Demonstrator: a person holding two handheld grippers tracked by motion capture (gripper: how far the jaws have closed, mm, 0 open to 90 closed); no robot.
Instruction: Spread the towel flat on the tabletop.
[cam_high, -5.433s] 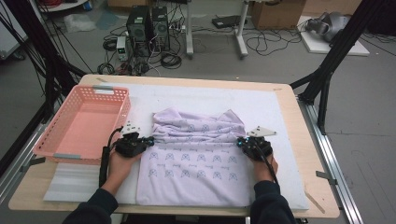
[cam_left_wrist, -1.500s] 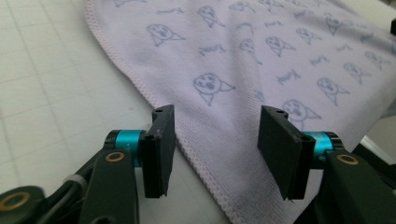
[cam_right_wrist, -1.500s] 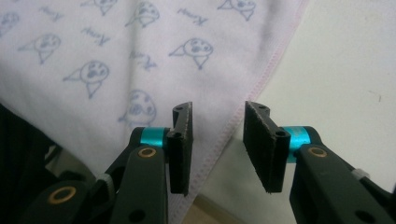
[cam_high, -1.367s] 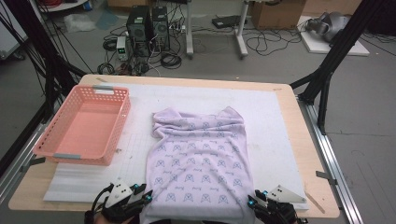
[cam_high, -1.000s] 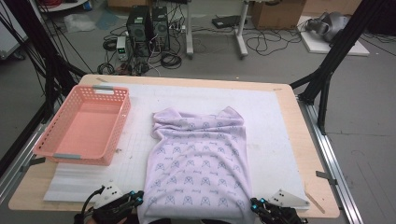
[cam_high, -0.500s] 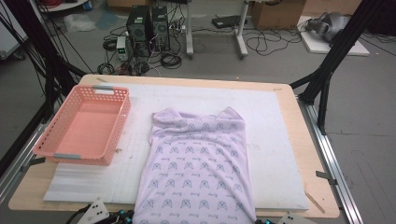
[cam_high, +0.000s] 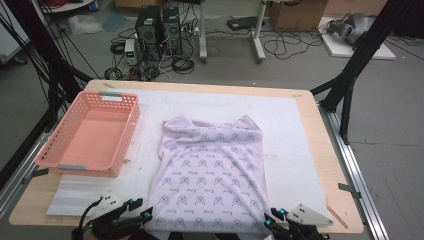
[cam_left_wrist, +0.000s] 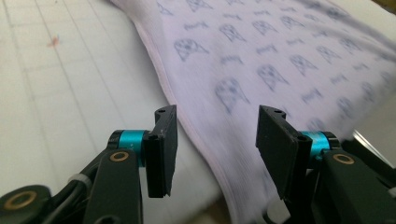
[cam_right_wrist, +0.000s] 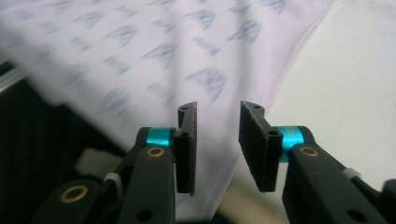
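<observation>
Our left gripper (cam_left_wrist: 212, 149) and right gripper (cam_right_wrist: 217, 147) have just opened, fingers empty; the soft, limp shirt (cam_high: 210, 175) wants gripping at its hem corners.

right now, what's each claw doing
left claw: open, just released, nothing held; shirt edge beneath.
right claw: open, just released, holding nothing.

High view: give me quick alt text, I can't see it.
A lilac patterned garment lies spread flat on the white mat, both grippers open at its near corners. An empty pink basket sits left.
</observation>
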